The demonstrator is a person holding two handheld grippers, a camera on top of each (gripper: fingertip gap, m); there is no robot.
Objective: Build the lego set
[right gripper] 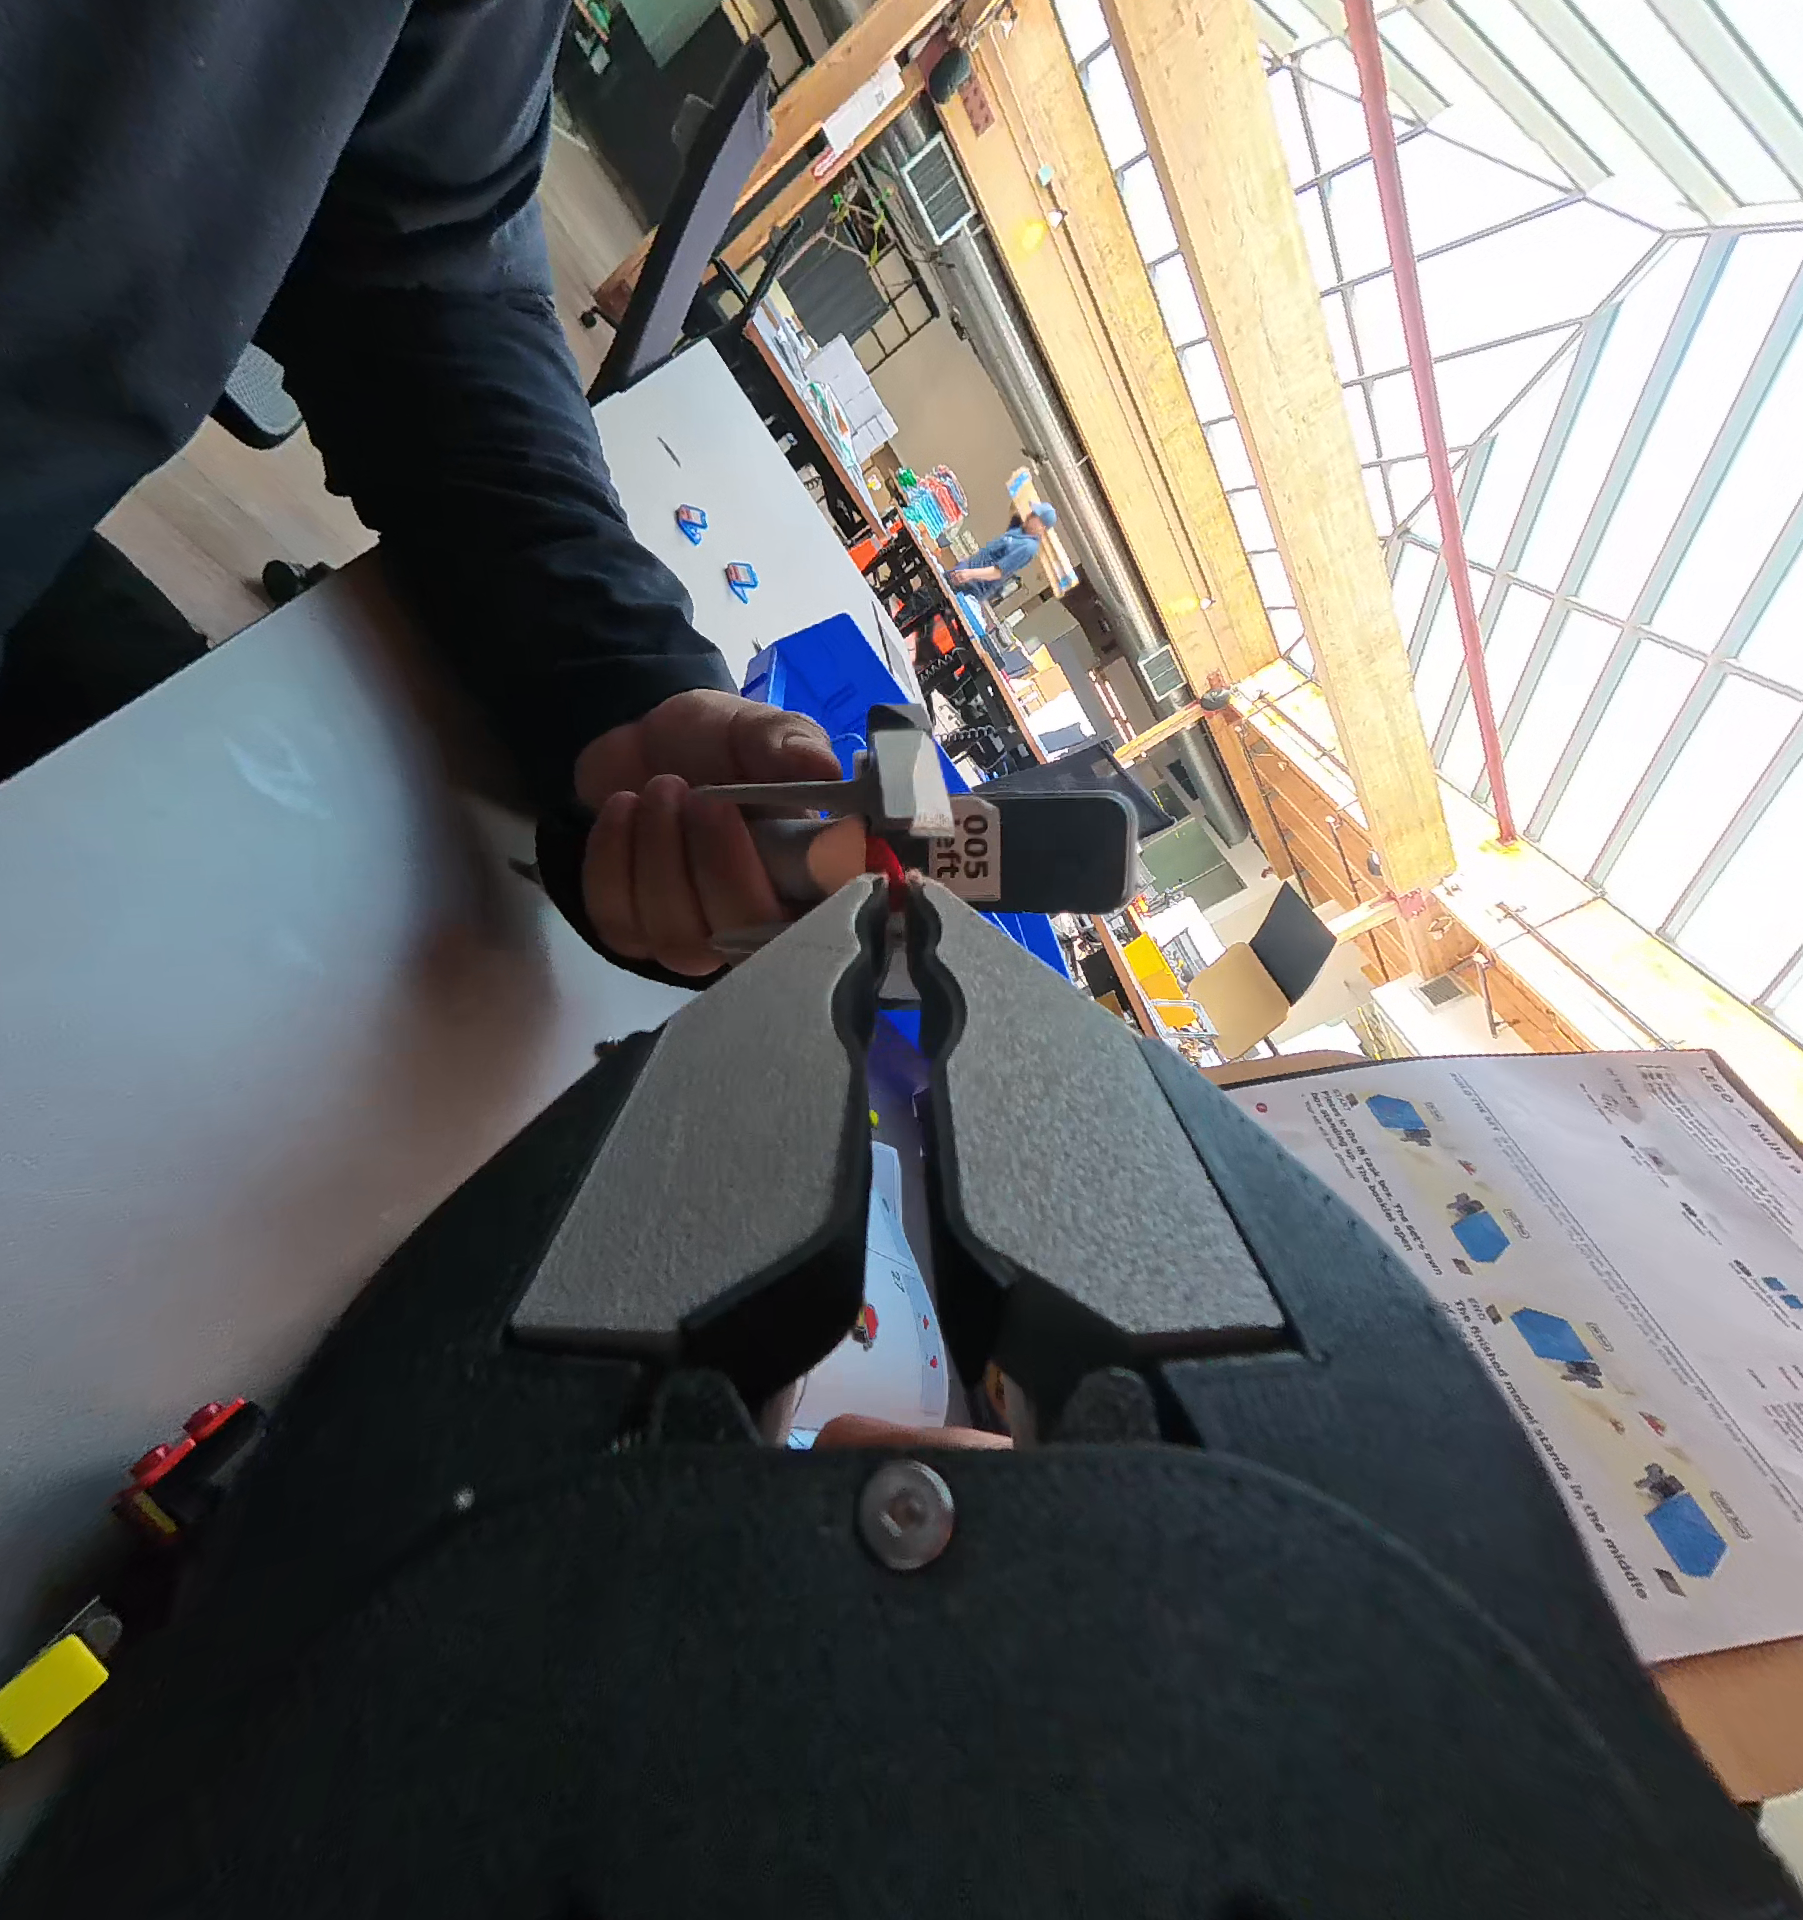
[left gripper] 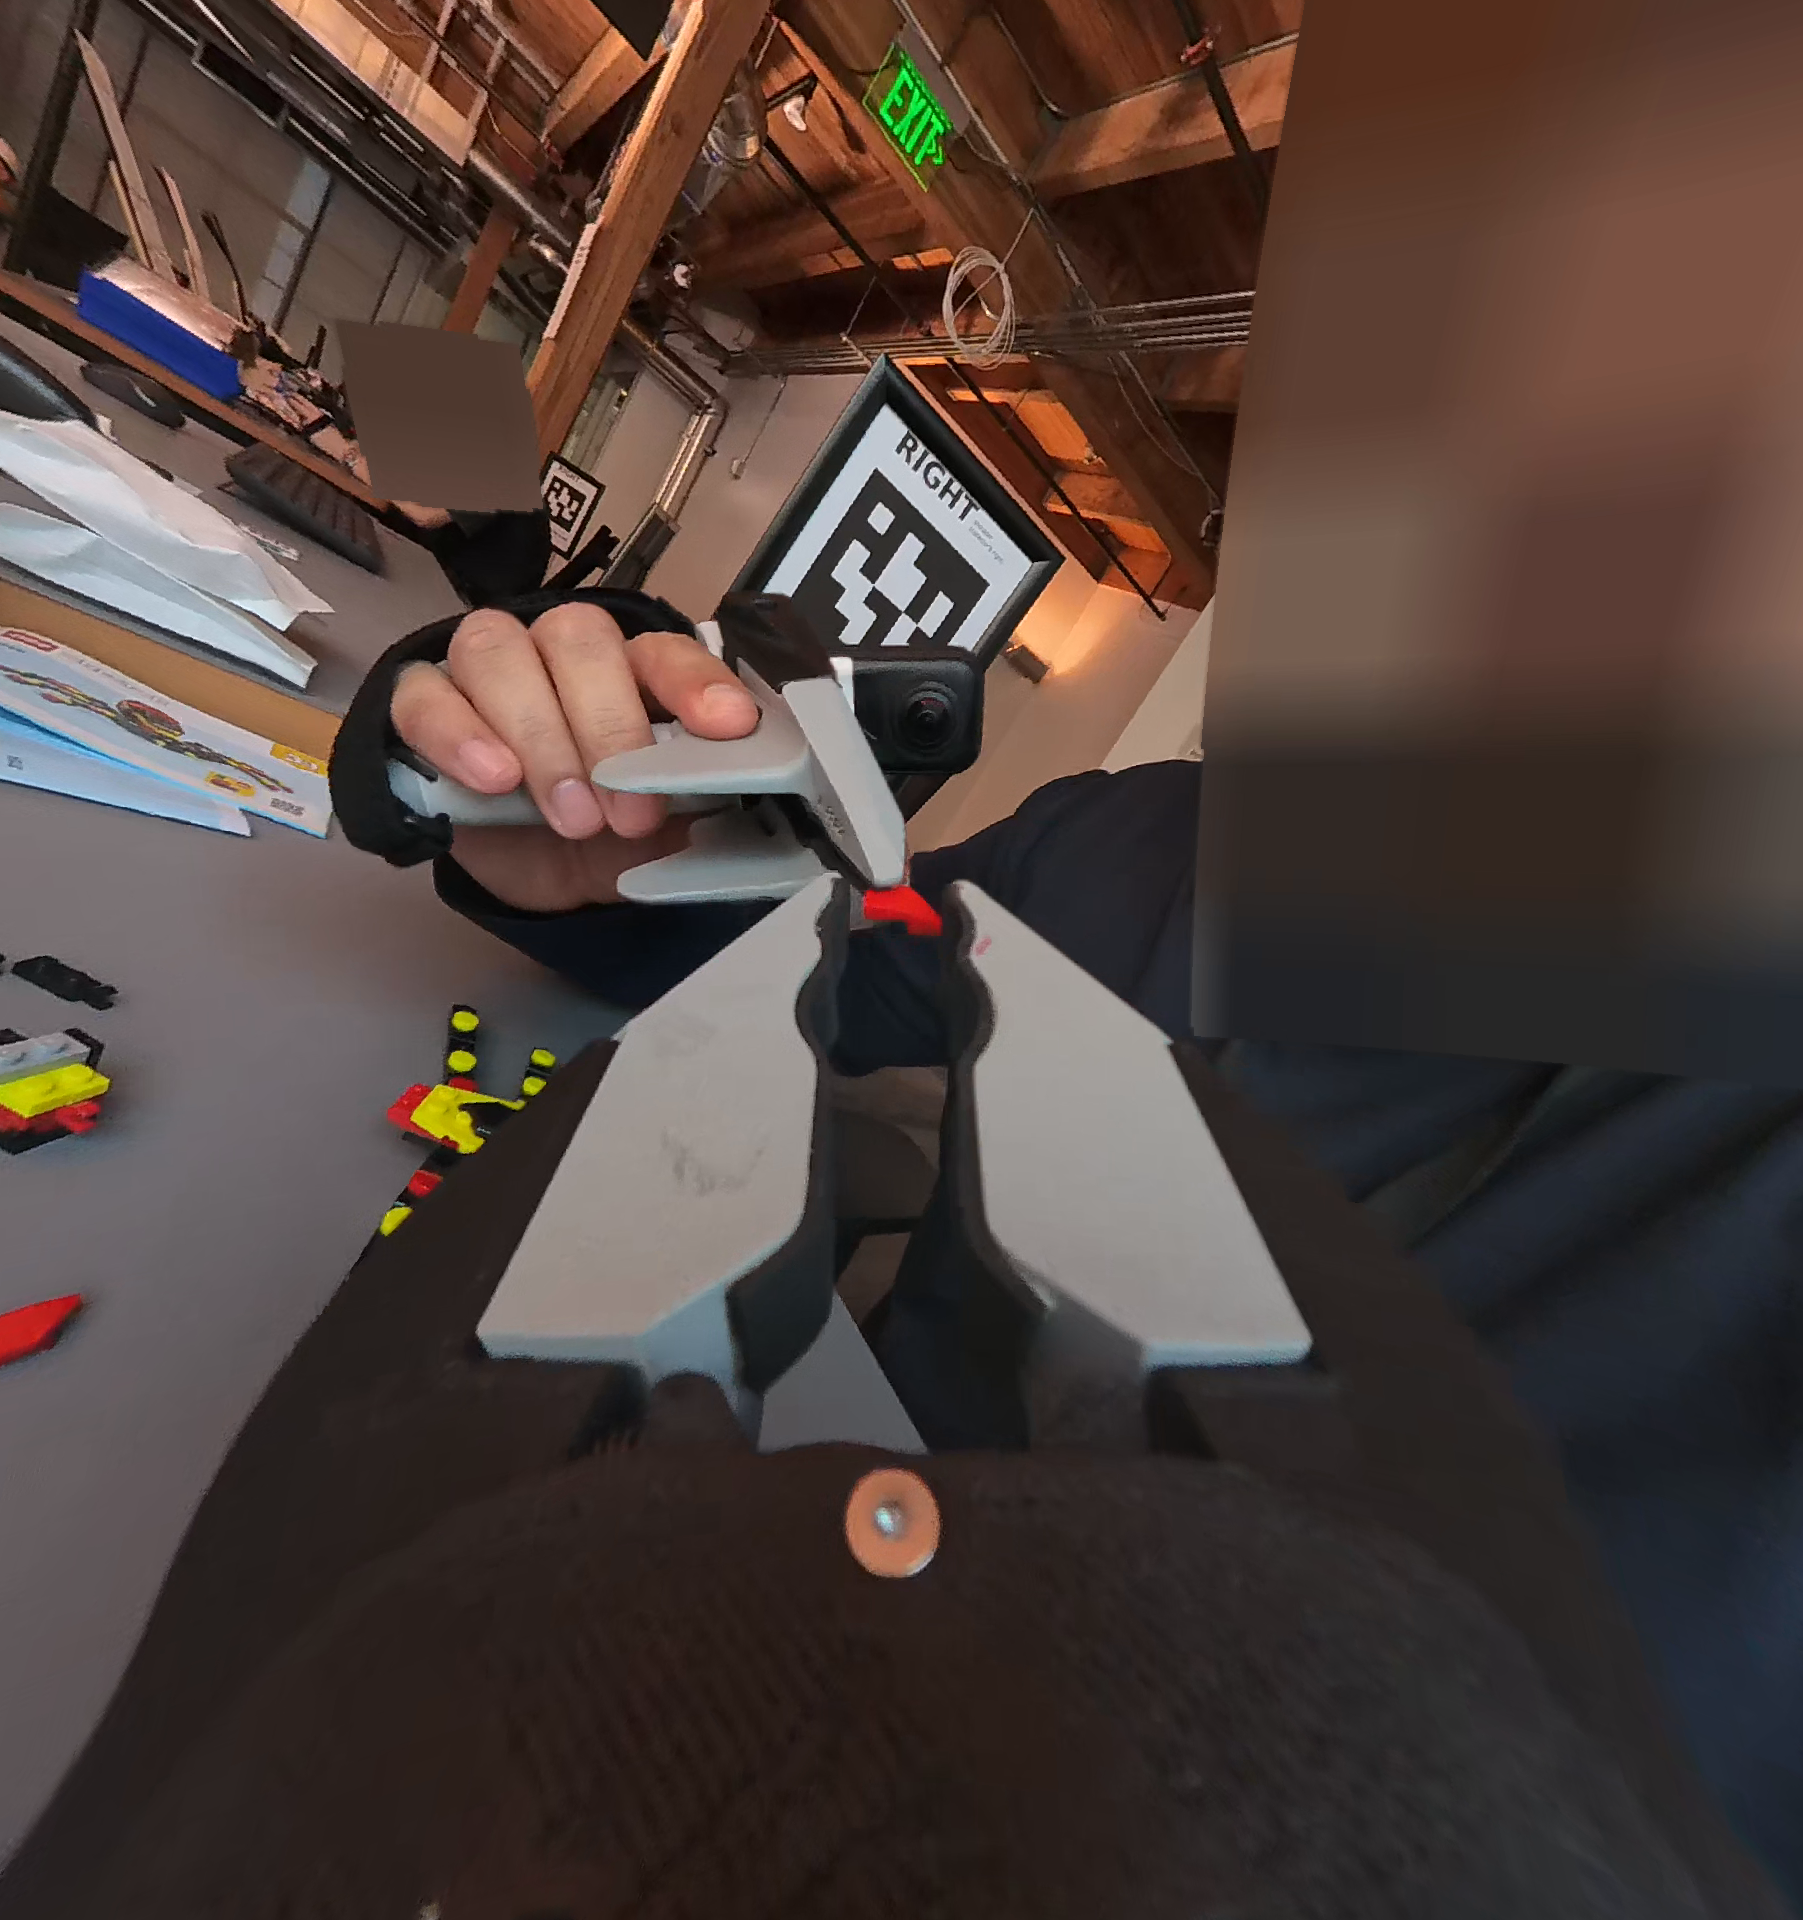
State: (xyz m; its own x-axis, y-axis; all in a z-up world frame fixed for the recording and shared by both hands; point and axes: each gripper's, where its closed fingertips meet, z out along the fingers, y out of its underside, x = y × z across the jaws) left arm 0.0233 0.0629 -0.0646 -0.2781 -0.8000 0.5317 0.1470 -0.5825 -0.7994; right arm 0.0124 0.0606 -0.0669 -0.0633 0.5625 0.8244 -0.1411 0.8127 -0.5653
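A small red lego piece (left gripper: 902, 912) is held in the air between both grippers, above the table's near edge. My right gripper (left gripper: 876, 871) comes in from the left in a gloved hand, and its tips pinch the piece. In the right wrist view my right gripper (right gripper: 899, 885) is almost closed on the red piece (right gripper: 884, 860). My left gripper (left gripper: 895, 899) is open, with one fingertip on each side of the piece and a small gap at the left. Two black, yellow and red part-builds (left gripper: 24, 1091) (left gripper: 461, 1101) lie on the grey table (left gripper: 253, 987).
A loose red wedge (left gripper: 19, 1332) and black pieces (left gripper: 64, 979) lie at the left. The instruction booklet (left gripper: 97, 717) and white paper bags (left gripper: 128, 520) lie farther back. A printed sheet (right gripper: 1603, 1299) stands at the right. Red (right gripper: 185, 1444) and yellow (right gripper: 40, 1704) bricks sit low left. Left and right tips are no more than a few centimetres apart.
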